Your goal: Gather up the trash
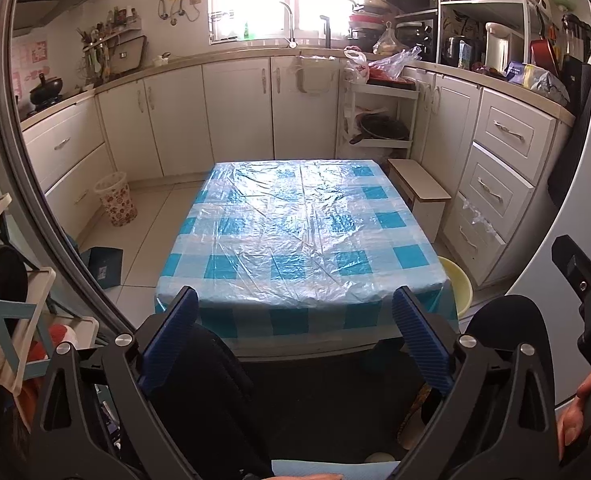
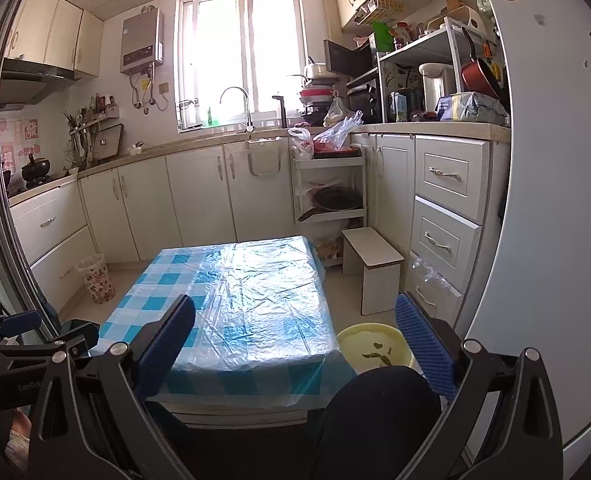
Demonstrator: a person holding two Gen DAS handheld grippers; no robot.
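A round pale-yellow basin (image 2: pixel 369 344) sat upright on the floor, just beside the near right corner of the checked counter (image 2: pixel 231 300). A few small dark scraps (image 2: pixel 379 354) lay loose on its bottom. From the left wrist view only part of its rim (image 1: pixel 457 280) showed past the counter's corner.

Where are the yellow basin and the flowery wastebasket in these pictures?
yellow basin (image 2: pixel 369 336): right wrist view, on its inner wall.
flowery wastebasket (image 1: pixel 117 202): left wrist view, on its patterned side.

One table (image 1: pixel 303 240), one basin (image 2: pixel 369 344), one stool (image 2: pixel 375 268).
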